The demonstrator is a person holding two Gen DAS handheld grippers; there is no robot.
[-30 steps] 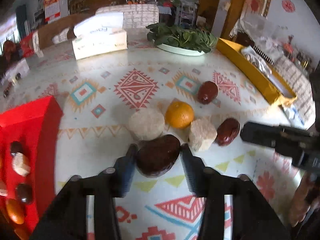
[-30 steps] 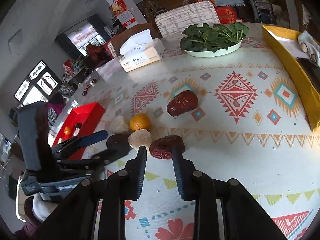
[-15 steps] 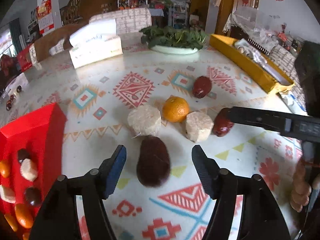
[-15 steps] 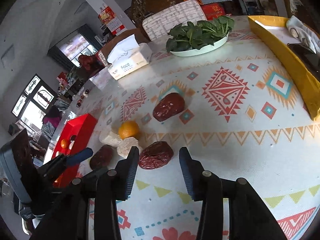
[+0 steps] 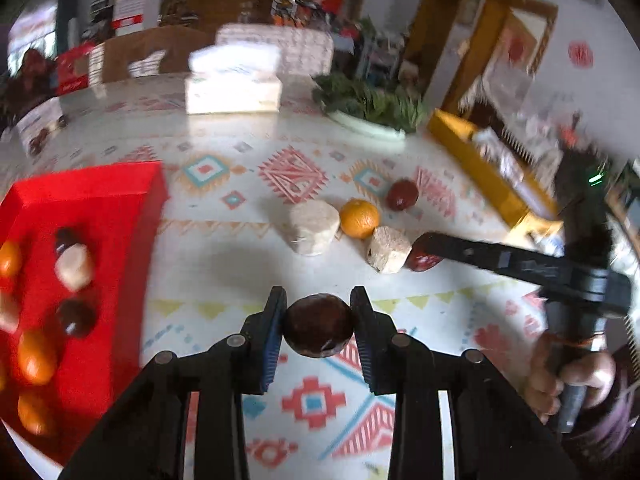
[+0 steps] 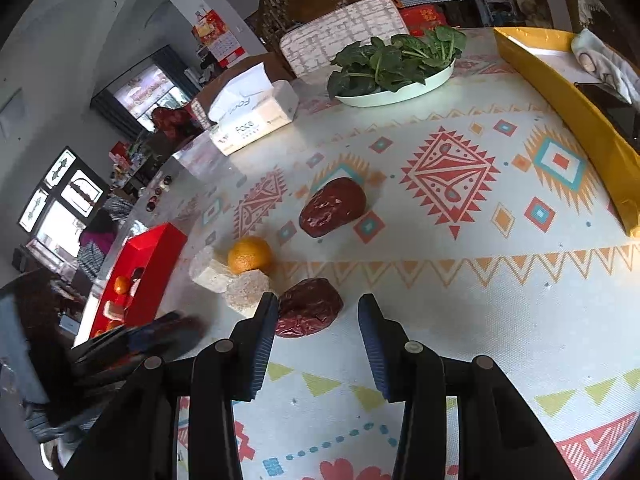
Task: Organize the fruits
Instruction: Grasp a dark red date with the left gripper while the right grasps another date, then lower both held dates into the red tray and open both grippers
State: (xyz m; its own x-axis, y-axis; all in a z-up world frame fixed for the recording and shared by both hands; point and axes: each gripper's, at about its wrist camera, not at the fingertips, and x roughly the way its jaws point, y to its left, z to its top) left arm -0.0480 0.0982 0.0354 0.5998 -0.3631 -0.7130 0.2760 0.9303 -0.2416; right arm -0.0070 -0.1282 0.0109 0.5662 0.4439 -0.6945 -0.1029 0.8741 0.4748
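My left gripper (image 5: 319,312) holds a dark brown fruit (image 5: 319,326) above the patterned tablecloth, its jaws closing with both pads pressed on it. The red tray (image 5: 100,216) with several fruits lies to its left. On the cloth lie an orange (image 5: 359,218), two pale chunks (image 5: 314,227) (image 5: 388,249) and two red dates (image 5: 402,195) (image 5: 420,262). My right gripper (image 6: 318,306) stands open around the nearer red date (image 6: 310,308); the left pad is at its edge, the right pad apart. The farther date (image 6: 333,207) and the orange (image 6: 250,255) lie beyond.
A tissue box (image 6: 252,116) and a white plate of greens (image 6: 394,68) stand at the back. A long yellow tray (image 6: 568,92) runs along the right edge. A hand (image 5: 576,380) holds the right gripper's handle.
The left gripper opened, then shut on the dark brown fruit and lifted it off the cloth, swinging toward the red tray. The right gripper opened around the red date.
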